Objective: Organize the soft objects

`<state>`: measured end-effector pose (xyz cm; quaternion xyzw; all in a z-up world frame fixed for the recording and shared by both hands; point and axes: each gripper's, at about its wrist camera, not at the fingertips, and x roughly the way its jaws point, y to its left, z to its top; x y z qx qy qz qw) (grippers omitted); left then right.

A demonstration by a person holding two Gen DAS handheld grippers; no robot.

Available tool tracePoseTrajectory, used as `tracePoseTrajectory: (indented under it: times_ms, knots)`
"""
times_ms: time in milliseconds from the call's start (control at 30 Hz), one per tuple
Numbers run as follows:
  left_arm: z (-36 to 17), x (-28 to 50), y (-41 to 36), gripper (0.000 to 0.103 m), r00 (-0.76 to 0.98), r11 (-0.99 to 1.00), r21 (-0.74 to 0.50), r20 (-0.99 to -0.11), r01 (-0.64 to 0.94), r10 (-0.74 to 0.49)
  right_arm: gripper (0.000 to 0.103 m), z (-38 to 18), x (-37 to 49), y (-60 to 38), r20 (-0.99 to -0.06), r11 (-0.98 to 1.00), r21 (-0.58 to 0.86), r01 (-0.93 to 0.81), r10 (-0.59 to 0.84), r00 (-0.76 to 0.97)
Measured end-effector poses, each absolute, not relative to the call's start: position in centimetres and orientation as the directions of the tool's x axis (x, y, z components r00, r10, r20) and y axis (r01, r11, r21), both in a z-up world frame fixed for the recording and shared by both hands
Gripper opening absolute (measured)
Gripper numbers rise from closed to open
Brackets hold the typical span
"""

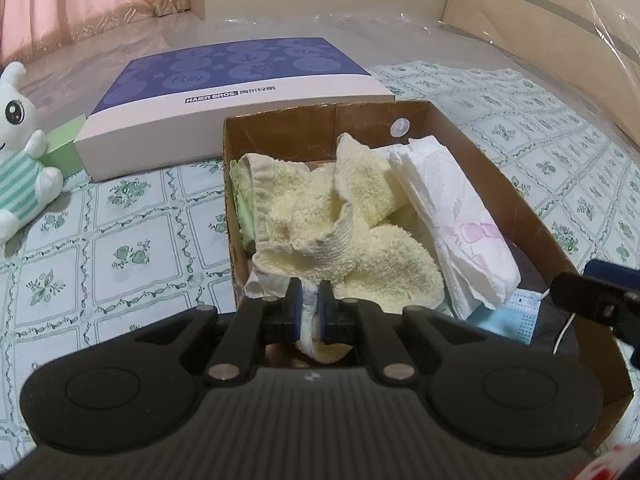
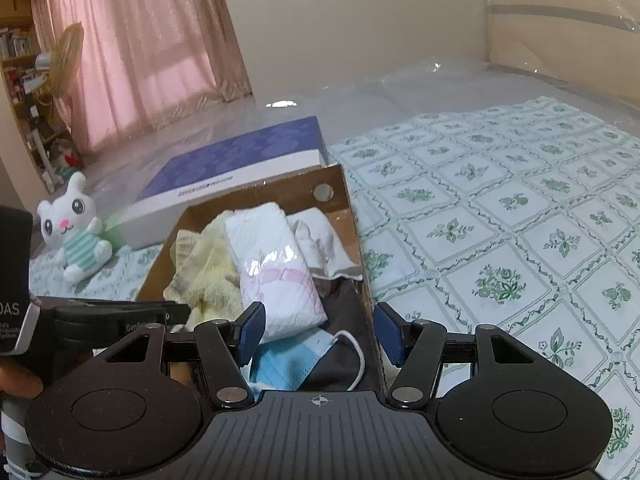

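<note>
One purple box [image 1: 236, 84] reads "HAIER BROS", "FUN".

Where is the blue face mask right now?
The blue face mask lies in the near corner of the cardboard box, just below the white tissue pack, seen between the right gripper's open fingers in the right wrist view.

Socks [image 1: 352, 224] lie in the box [image 1: 520, 196], left of the tissue pack [image 1: 452, 216].
</note>
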<state>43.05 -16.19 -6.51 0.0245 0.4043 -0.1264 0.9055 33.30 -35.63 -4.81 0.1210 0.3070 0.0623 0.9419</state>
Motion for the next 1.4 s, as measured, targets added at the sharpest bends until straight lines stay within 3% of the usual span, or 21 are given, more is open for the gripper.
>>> tracePoseTrajectory:
  times_ms: [300,633,800,1400]
  knots:
    - [-4.3,39.5,-14.2,0.018,0.673,0.955,-0.125,-0.685,0.267,-0.278,0.060,-4.7,32.3,-35.3,-0.564,0.964,0.260,-0.059,0.201,0.801]
    - [-1.2,34.6,-12.3,0.021,0.688,0.948,-0.151,-0.658,0.278,-0.307,0.060,-3.0,29.4,-34.9,-0.545,0.960,0.271,-0.072,0.214,0.811]
    - [0.9,31.1,-11.5,0.032,0.700,0.952,-0.141,-0.649,0.272,-0.297,0.060,-1.9,27.2,-34.4,-0.537,0.959,0.271,-0.084,0.223,0.813]
    - [6.4,15.7,-7.3,0.037,0.745,0.972,-0.086,-0.629,0.221,-0.225,0.062,2.6,15.2,-31.5,-0.493,0.954,0.260,-0.151,0.266,0.828]
